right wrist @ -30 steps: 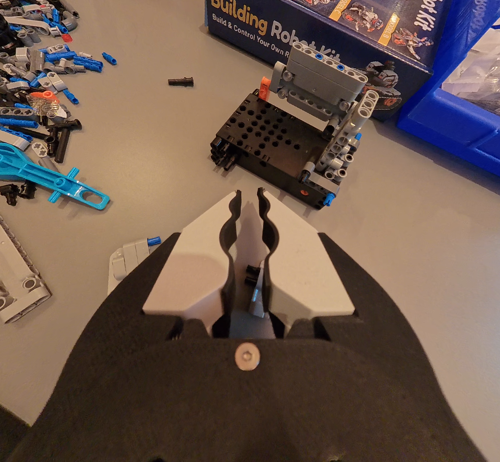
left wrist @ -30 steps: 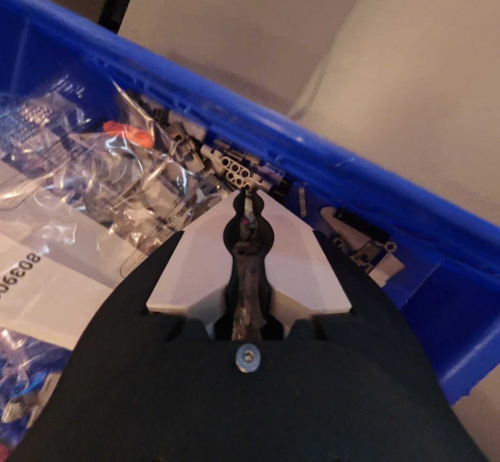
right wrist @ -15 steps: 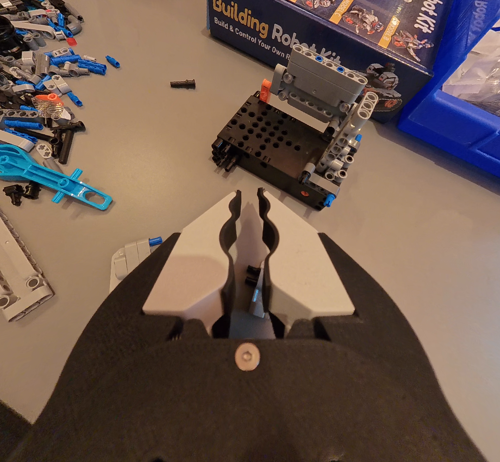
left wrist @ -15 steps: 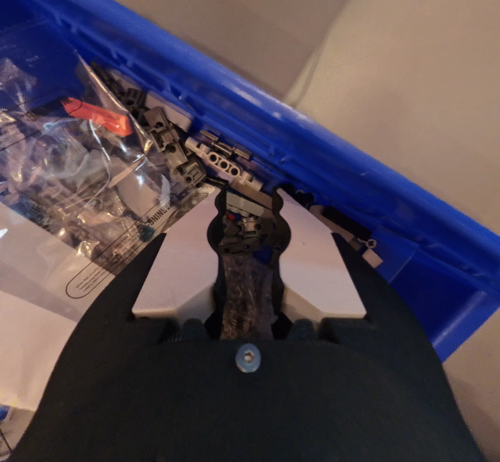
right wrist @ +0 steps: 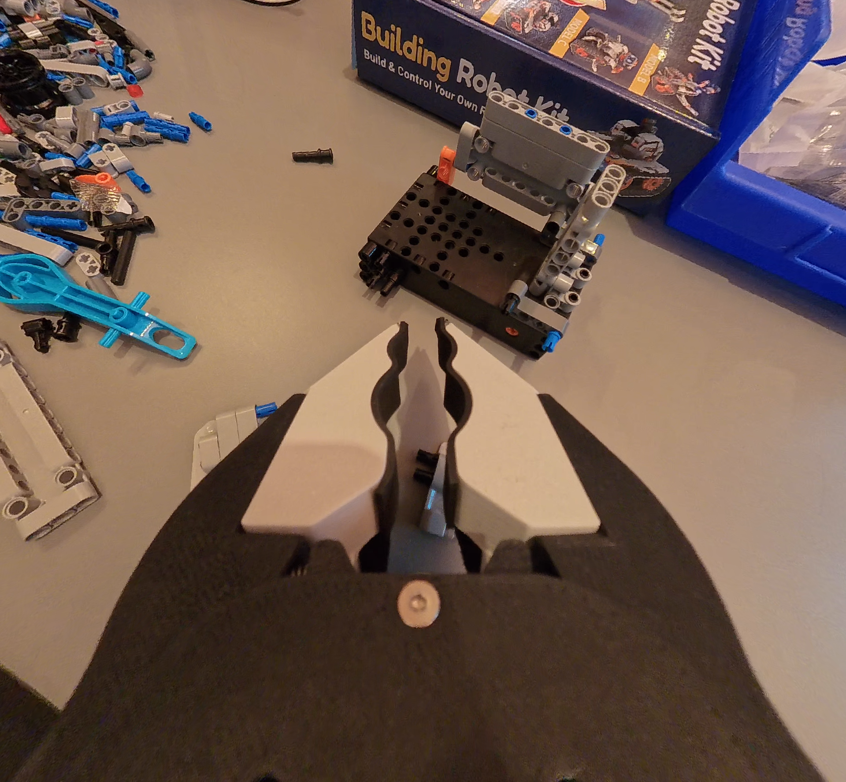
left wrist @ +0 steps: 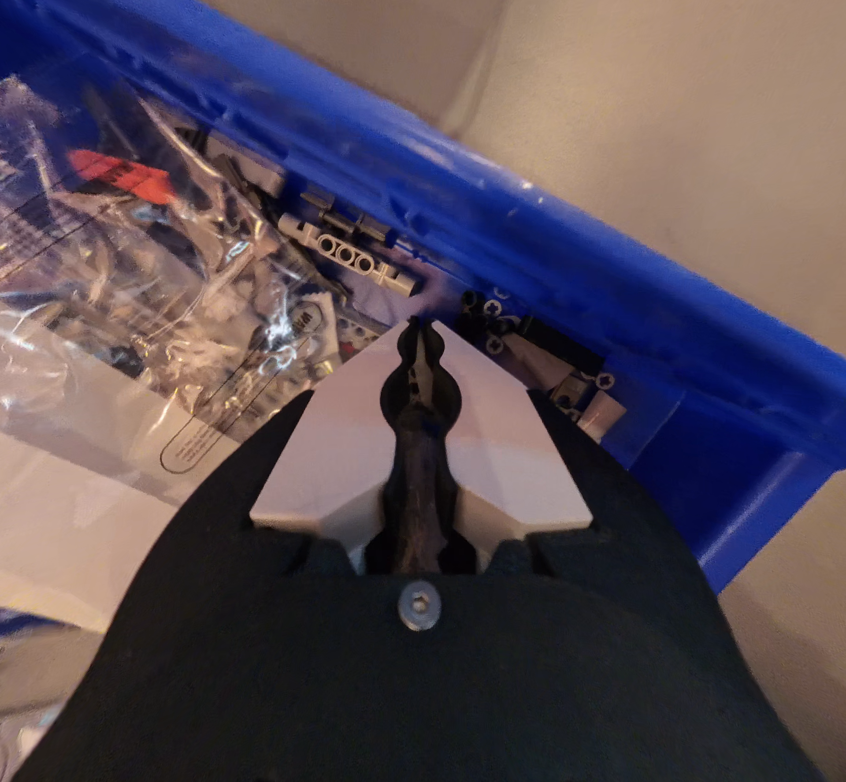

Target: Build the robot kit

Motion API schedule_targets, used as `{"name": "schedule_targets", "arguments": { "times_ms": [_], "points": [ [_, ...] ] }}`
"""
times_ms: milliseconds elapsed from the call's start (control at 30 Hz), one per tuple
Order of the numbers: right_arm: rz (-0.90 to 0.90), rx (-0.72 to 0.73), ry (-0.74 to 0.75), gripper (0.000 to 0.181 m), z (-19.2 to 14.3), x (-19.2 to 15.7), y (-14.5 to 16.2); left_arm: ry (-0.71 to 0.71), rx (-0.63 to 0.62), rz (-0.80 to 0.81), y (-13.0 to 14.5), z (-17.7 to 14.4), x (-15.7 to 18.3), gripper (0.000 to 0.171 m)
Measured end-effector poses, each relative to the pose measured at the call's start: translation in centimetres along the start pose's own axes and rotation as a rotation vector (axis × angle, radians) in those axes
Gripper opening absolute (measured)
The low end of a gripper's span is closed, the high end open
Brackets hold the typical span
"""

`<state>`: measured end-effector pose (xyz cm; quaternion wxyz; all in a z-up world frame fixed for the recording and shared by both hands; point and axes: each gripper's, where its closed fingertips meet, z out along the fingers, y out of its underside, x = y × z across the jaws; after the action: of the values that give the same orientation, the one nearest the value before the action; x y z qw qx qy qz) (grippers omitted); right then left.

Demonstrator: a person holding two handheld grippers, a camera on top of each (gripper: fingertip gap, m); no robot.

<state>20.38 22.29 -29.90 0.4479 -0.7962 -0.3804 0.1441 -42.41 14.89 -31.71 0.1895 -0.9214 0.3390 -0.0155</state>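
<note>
Left gripper: jaws drawn together at the tips, with a thin pale sliver and some dark material showing in the slot behind them; whether this is a gripped piece or bin contents seen through the gap cannot be told. The tips sit inside a blue plastic bin, close to its far wall. Just beyond them lies a grey beam with 3 round holes; to the right, small black and grey connectors rest in the bin's corner. To the left are clear plastic bags of parts, 1 showing an orange-red piece.

Right gripper: jaws apart by a narrow gap, hovering above the tabletop. A small grey piece with 2 black pins shows deep in the slot against the right jaw; it is not clamped between the tips.

Just ahead stands a partly built assembly: a black perforated base carrying a grey framed block, an orange tab and an upright grey beam. Judged from this, building is under way and much remains, since a large loose pile of parts lies at the tabletop's left edge, with a turquoise tool and a lone black pin.

Behind the assembly sits the printed kit box. The tabletop is plain grey; beige walls show beyond the bin.
</note>
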Motion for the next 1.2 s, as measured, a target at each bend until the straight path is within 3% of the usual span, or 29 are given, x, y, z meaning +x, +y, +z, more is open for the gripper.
{"name": "schedule_targets", "arguments": {
  "times_ms": [233,367,667,833,1000,1200],
  "points": [
    [0.005,-0.007,-0.001,0.010,0.1,0.0,0.1,-0.008,0.025,-0.042,1.1,-1.8,-1.3,0.000],
    [0.005,-0.011,-0.002,0.010,0.2,0.0,0.2,0.019,-0.036,-0.041,2.2,-1.6,-0.5,0.006],
    [0.013,-0.023,0.007,0.010,0.3,0.3,0.5,0.066,0.046,-0.010,1.1,-2.7,0.2,0.005],
    [0.016,-0.031,0.014,0.010,0.3,0.4,0.7,-0.004,0.062,-0.050,1.6,-3.9,-1.8,0.008],
    [0.021,-0.037,0.017,0.010,0.4,0.6,0.8,0.096,0.071,-0.007,1.2,-4.3,0.8,0.013],
    [0.004,-0.047,0.021,0.010,0.5,0.4,0.9,0.083,-0.085,-0.077,2.9,-2.8,2.3,0.022]
  ]
}}
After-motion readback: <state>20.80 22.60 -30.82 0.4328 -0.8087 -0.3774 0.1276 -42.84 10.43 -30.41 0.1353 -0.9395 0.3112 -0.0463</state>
